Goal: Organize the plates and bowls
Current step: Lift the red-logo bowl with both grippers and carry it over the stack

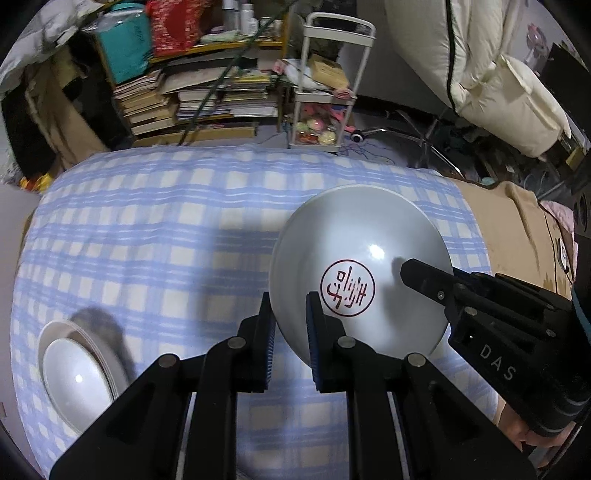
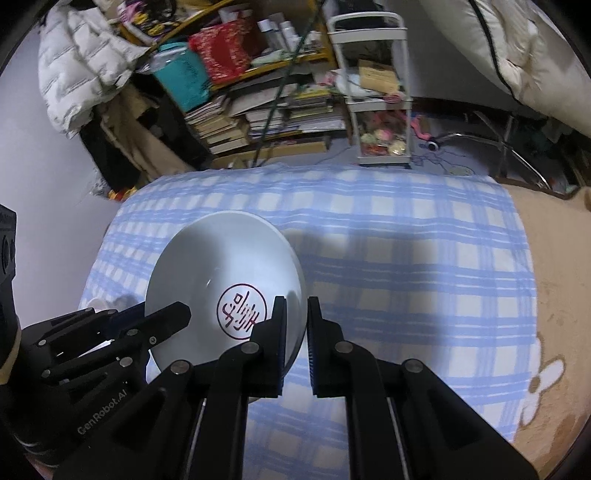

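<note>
We hold the stamped bowl (image 1: 360, 273) by opposite rim edges, left tool (image 1: 290, 317) and right tool (image 2: 296, 321) both pinched narrow on it. We should keep it level and lower it centred onto the plate stack (image 1: 77, 376), which lies left of the bowl.

Stacked plates (image 1: 79, 373): near edge hidden behind left hand-held gripper (image 1: 290, 325). Bowl (image 2: 225, 291): lower rim covered by both gripper bodies in right view. Red mark (image 1: 348, 288) unreadable. Shelf clutter (image 1: 207, 33) blurred.

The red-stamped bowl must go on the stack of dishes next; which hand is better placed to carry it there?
Left. Both tongs grip the bowl, but the stack lies on the left side.
</note>
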The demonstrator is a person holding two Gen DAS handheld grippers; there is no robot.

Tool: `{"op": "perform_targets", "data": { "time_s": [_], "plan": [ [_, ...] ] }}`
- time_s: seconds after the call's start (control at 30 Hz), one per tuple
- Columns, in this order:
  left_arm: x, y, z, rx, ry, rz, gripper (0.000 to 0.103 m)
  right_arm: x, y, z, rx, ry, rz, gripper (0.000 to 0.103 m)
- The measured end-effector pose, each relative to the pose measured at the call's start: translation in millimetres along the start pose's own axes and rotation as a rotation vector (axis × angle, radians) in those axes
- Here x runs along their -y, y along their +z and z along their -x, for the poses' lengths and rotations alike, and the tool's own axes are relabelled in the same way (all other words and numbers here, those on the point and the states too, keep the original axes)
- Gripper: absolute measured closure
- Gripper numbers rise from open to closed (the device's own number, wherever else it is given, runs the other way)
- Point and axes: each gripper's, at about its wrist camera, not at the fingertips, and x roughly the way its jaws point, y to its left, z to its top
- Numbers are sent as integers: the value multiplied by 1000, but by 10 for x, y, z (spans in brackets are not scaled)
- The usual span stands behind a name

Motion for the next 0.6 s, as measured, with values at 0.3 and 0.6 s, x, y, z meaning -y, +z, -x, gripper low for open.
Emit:
{"op": "perform_targets", "data": {
  "time_s": [0.3,0.6],
  "plan": [
    [-656,-277,337,17,43,75,88,-714,-126,-49,-6,46,87,91],
    [-1369,-581,617,36,85,167,88,-1450,-262,-196,-17,98,168,91]
  ]
}}
